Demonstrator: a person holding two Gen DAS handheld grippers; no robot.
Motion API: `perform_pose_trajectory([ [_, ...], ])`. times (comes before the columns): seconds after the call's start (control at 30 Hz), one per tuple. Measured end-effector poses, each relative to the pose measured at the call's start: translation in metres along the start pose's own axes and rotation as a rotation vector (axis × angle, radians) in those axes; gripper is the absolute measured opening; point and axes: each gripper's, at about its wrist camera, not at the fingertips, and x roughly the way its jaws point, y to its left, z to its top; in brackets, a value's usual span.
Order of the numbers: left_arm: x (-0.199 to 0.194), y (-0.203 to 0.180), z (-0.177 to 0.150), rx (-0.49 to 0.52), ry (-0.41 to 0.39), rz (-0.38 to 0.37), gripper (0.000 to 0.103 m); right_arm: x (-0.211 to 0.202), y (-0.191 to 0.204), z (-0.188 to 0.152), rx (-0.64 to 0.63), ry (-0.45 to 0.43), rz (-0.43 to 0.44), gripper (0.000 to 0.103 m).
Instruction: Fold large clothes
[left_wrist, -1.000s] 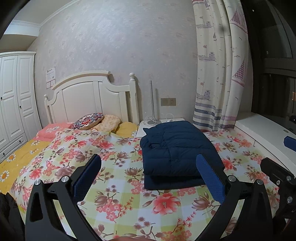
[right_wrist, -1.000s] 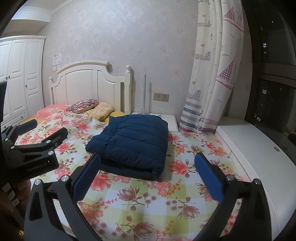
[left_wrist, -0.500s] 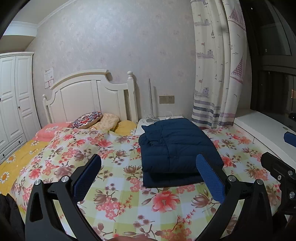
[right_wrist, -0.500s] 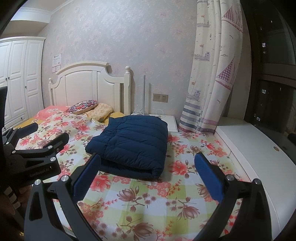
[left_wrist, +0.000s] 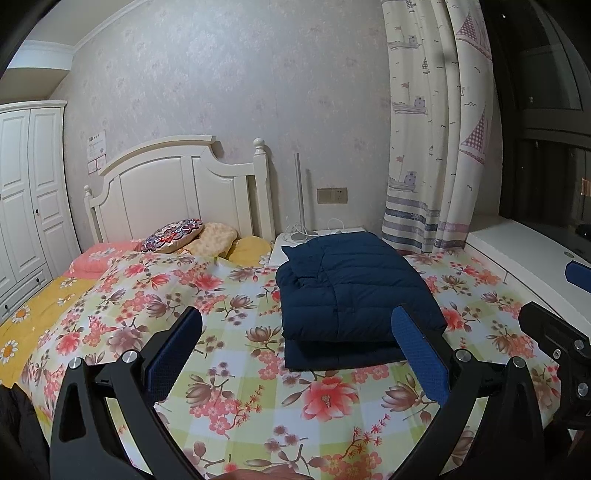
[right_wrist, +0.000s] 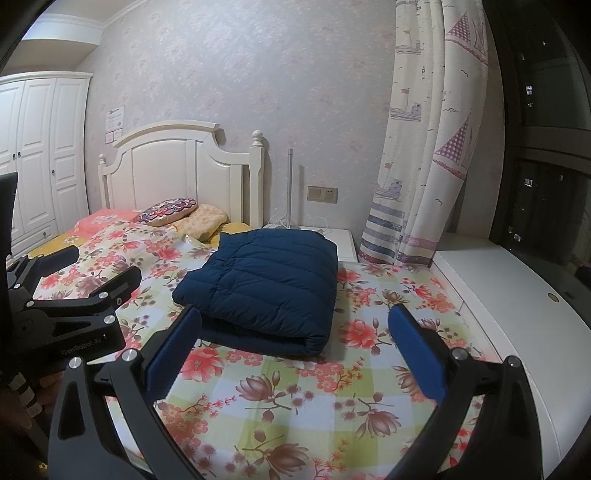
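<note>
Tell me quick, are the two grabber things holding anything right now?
Left gripper: open, holding nothing.
Right gripper: open, holding nothing.
The folded navy jacket lies on the bed, untouched.

1. Bare floral bedspread (left_wrist: 229, 373) lies open ahead of both wide-spread grippers, left gripper (left_wrist: 295, 343) and right gripper (right_wrist: 293, 341).
2. The folded navy quilted jacket (right_wrist: 273, 284) sits mid-bed, blocking straight ahead.
3. The pillows (left_wrist: 173, 240) and white headboard (left_wrist: 177, 192) close the far left.
4. The white ledge (right_wrist: 509, 295) and sailboat-print curtain (right_wrist: 424, 147) bound the right.
</note>
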Motion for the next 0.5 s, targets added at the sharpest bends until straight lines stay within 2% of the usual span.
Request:
perform_pose_trajectory([
  [0.5, 0.0006, 0.0008, -0.0012, -0.002, 0.004, 0.000, 0.099, 0.0010, -0.0008, -0.0006, -0.005, -0.001, 0.005, 0.101],
])
